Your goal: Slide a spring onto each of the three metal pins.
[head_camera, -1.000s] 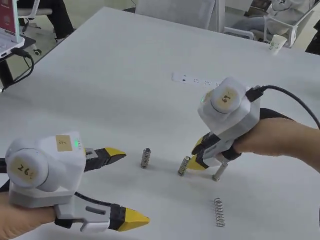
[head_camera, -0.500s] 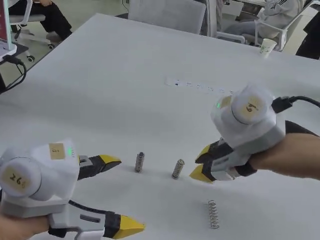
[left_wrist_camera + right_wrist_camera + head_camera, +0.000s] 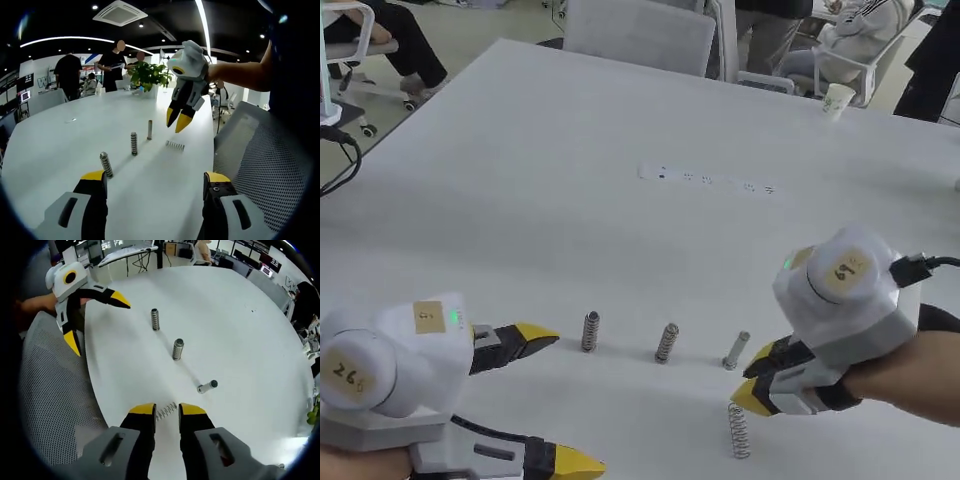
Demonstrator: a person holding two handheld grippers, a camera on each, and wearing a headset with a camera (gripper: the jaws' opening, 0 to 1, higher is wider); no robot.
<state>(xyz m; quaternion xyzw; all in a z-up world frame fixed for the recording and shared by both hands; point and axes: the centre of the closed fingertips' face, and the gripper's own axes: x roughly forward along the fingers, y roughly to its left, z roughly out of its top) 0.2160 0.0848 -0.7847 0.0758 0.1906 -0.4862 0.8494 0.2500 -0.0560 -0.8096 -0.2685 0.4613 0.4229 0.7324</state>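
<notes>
Toward the near edge of the white tabletop (image 3: 520, 160), on the left, the left gripper (image 3: 558, 398) is held low, its yellow-tipped jaws spread wide with nothing between them. Just ahead of it, three small metal pins are lined up in a row parallel to the near edge. The leftmost pin (image 3: 590, 331) is sleeved in a coiled steel spring, as is the middle pin (image 3: 666, 342). The bare silver pin (image 3: 736, 350) at the right end is seen without one. A loose coiled steel spring (image 3: 738, 432) is left lying flat on the tabletop, nearer the edge than the bare pin. The right gripper (image 3: 752, 388) is held just above it, jaws parted by a narrow gap and gripping nothing; in the right gripper view the spring is seen between the two tips. A flat white power strip (image 3: 705, 180) is laid farther back, toward the far edge.
</notes>
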